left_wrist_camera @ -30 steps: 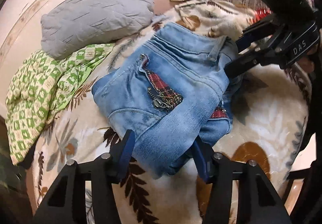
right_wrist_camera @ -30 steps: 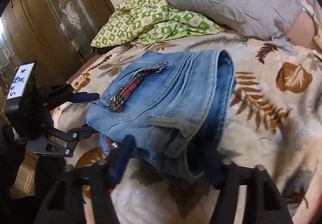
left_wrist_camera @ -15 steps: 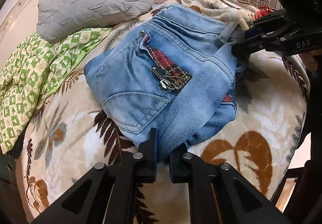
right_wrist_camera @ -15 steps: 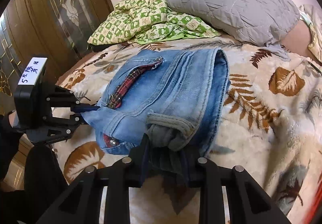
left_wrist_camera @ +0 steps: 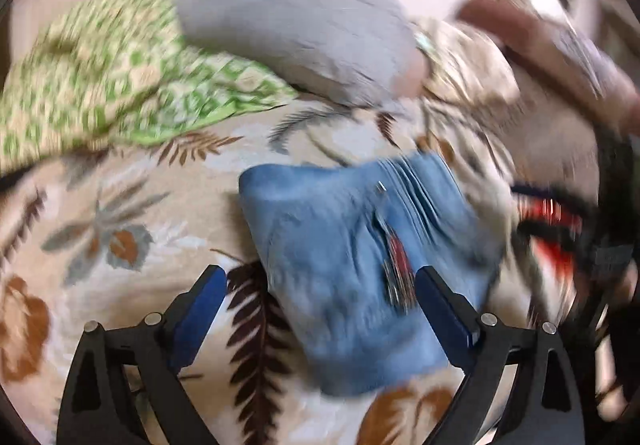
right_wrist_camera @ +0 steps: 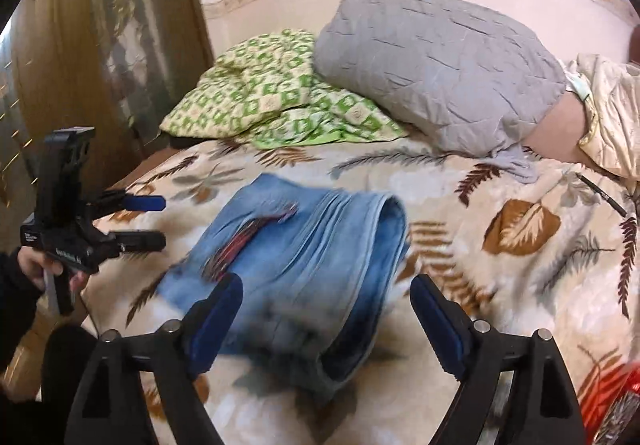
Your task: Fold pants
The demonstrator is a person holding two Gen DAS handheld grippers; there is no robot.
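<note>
Leaf-printed bedding [left_wrist_camera: 120, 285] fills the left wrist view, which is heavily blurred. On it lie the folded jeans [left_wrist_camera: 352, 245], a compact blue bundle, with a grey pillow [left_wrist_camera: 288, 29] and a green checked cloth [left_wrist_camera: 120, 85] beyond. The left gripper [left_wrist_camera: 320, 293] has its jaws opening wide; the bundle shows between and past the blue pads, but they do not press on it, so the denim is released.

From the right wrist view, the same jeans [right_wrist_camera: 304, 265] rest near the middle of the bedspread [right_wrist_camera: 500, 285], with the rounded fold edge facing right and a red-trimmed pocket on top. The right gripper [right_wrist_camera: 326, 305] is also opening, its pads clear of the cloth, holding nothing. At the left edge a hand [right_wrist_camera: 44, 269] holds the other tool, its fingers spread and empty.

The denim looks thick, fairly heavy and limp rather than stiff, so the layers would likely slide apart if lifted by one corner. The doubled fold edge or the waistband seems the firmest place to pinch.
</note>
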